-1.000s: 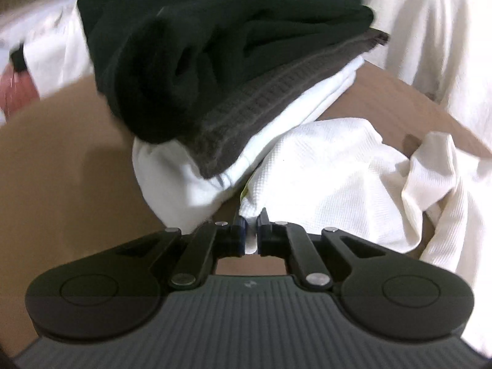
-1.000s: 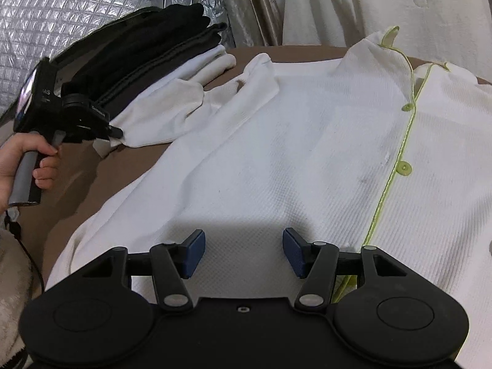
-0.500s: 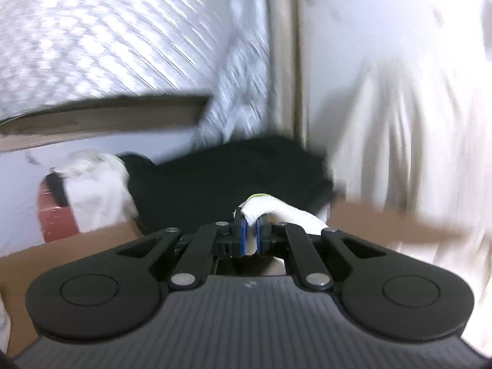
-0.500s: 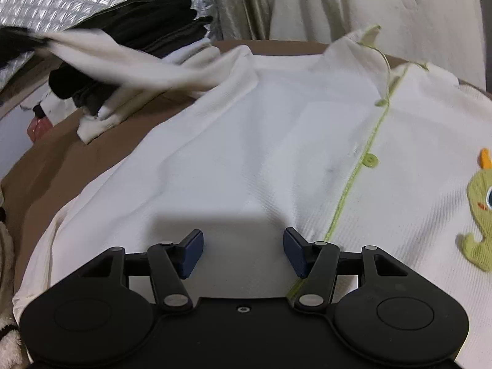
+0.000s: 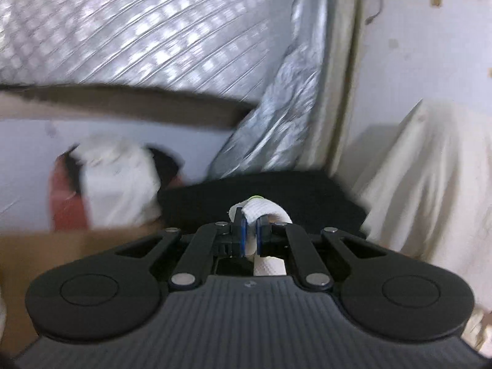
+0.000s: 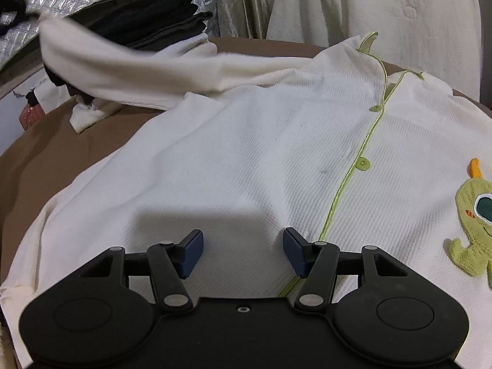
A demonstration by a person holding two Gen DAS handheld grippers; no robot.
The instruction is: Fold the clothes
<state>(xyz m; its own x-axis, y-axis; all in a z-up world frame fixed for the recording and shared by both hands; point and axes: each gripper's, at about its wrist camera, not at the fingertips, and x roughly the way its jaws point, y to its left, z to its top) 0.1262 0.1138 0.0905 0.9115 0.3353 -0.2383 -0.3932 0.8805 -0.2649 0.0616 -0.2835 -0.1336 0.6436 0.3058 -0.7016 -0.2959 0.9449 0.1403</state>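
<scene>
Now white shirt (image 6: 246,166) flat w/ sleeve (image 6: 138,70) lifted.

1. The raised sleeve (image 6: 160,67) stretches across the left side above the brown table (image 6: 61,141), barring passage there.
2. The folded dark stack (image 6: 160,18) blocks the far-left corner.
3. The shirt front (image 6: 246,160) lies flat, open from above.

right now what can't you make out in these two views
- Left wrist view: white shirt below the left gripper is hidden by the gripper body; only the pinched fold shows.
- Left wrist view: the white and red things at left are motion-blurred.
- Right wrist view: embroidered green creature is cut off by the right edge.
- Right wrist view: lifted sleeve tip blurs near the left edge.
</scene>
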